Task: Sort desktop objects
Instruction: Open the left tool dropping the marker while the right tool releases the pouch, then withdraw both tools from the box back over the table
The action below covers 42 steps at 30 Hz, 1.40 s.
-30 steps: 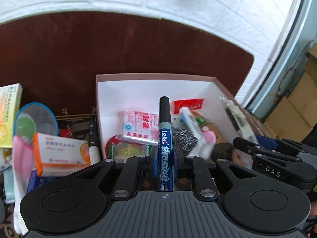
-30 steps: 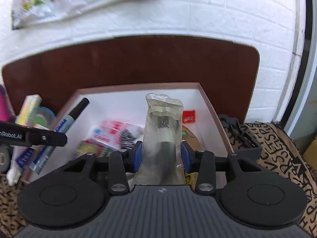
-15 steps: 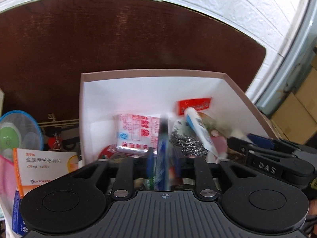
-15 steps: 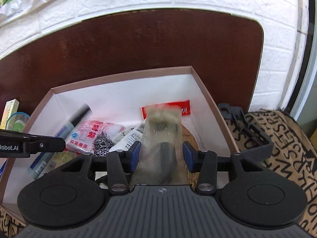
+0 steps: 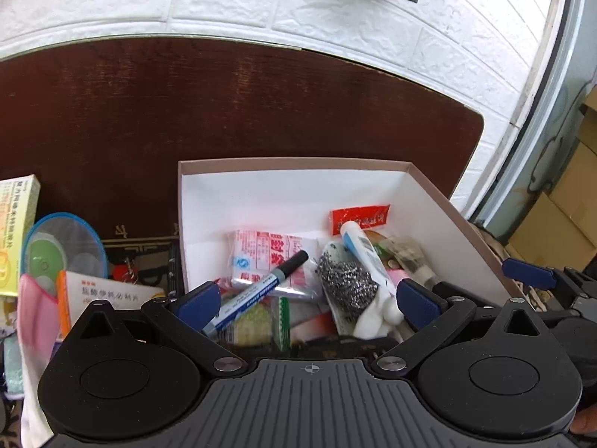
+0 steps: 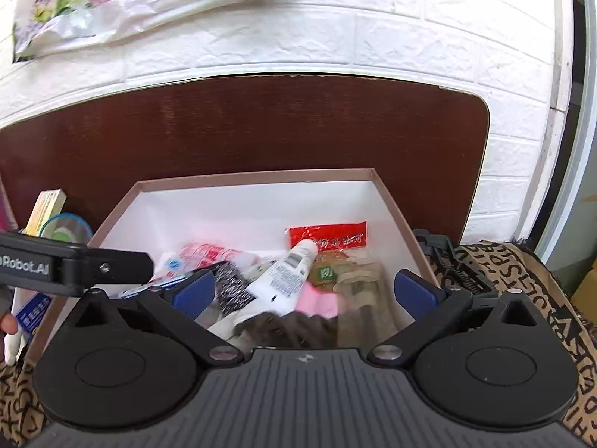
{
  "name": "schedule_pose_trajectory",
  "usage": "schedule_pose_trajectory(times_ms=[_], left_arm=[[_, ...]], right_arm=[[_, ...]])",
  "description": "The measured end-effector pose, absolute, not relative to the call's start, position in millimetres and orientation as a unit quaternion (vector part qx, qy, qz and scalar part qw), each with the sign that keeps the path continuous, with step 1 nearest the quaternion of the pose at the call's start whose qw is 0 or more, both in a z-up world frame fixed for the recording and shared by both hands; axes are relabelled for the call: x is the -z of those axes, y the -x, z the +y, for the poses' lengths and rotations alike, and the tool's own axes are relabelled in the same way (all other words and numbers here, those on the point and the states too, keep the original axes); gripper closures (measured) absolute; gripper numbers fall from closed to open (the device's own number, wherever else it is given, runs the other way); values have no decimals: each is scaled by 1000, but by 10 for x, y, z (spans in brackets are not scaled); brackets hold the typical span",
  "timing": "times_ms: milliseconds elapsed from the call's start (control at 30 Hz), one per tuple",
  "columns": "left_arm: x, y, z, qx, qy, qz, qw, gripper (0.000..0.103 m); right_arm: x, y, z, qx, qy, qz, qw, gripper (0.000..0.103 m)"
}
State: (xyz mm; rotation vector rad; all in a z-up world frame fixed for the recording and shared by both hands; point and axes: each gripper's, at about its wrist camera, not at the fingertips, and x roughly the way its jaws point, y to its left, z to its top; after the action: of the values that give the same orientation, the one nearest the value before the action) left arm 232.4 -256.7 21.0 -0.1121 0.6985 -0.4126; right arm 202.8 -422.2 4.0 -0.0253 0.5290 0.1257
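Observation:
A brown box with white inside [image 5: 283, 194] [image 6: 224, 205] holds several items. The blue marker [image 5: 257, 293] lies in it on a pink packet [image 5: 272, 257], beside a steel scourer [image 5: 345, 283] and a white tube [image 5: 363, 248] [image 6: 287, 272]. The clear plastic packet [image 6: 358, 291] lies in the box at the right, blurred. My left gripper [image 5: 306, 304] is open and empty above the box's near edge. My right gripper [image 6: 304, 295] is open and empty above the box.
Left of the box lie an orange medicine box [image 5: 108, 295], a blue round lid [image 5: 63, 250], a yellow box [image 5: 16, 231] and pink cloth [image 5: 35, 313]. A patterned cloth [image 6: 537, 298] and black clip [image 6: 444, 250] lie right of it. A white brick wall stands behind.
My left gripper opened and the marker dropped into the box. My right gripper opened and the clear packet fell into the box's right side. Both grippers pulled back and up.

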Motion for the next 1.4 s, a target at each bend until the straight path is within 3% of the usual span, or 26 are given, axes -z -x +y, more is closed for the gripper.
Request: schedule_pose_trajectory(times_ms=[567, 1000, 1400], left_arm=[[-500, -1415, -2198, 183, 31, 303, 935, 0], [-194, -746, -1590, 146, 68, 321, 933, 0], [270, -382, -1072, 80, 115, 362, 922, 0]], right_arm=[[-305, -1196, -3814, -105, 11, 239, 965, 0], [-44, -557, -3222, -130, 40, 236, 962, 0], [405, -268, -2834, -152, -23, 284, 946, 0]])
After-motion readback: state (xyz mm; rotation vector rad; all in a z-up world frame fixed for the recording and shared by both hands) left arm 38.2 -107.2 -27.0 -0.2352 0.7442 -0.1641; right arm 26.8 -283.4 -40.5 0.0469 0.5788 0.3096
